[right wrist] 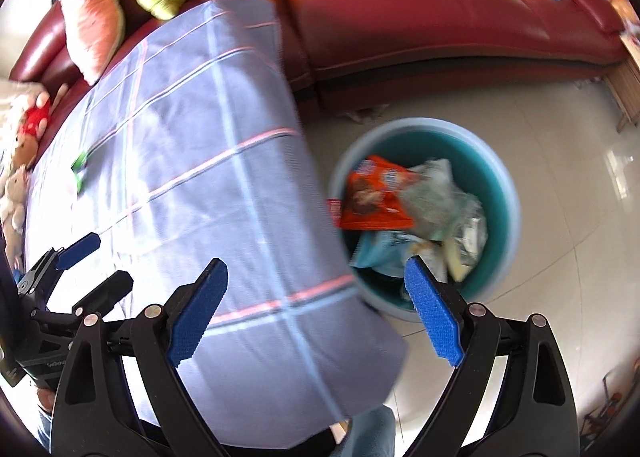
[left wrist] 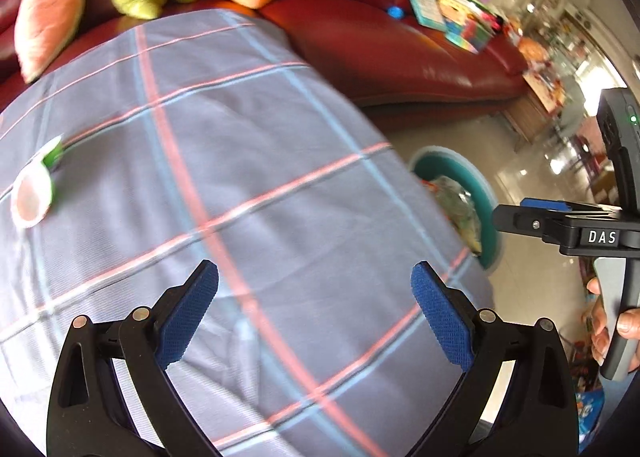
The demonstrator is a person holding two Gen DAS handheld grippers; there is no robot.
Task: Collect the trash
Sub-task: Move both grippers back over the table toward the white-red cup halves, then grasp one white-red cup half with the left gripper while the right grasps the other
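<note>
Both the left gripper (left wrist: 315,313) and right gripper (right wrist: 316,307) are hanging spread apart, gripping nothing. A green-and-white wrapper (left wrist: 36,185) is lying near the checked table's (left wrist: 248,161) left edge (blurred), while the teal bin (right wrist: 506,193) beside its right edge is holding wrappers (right wrist: 376,197).

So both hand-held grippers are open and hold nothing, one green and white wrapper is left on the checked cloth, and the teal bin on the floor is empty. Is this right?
Not quite: the teal bin is not empty. The right wrist view shows an orange packet and other wrappers in it. The rest holds: left hand-held gripper and right hand-held gripper open and holding nothing, the wrapper on the checked cloth.
</note>
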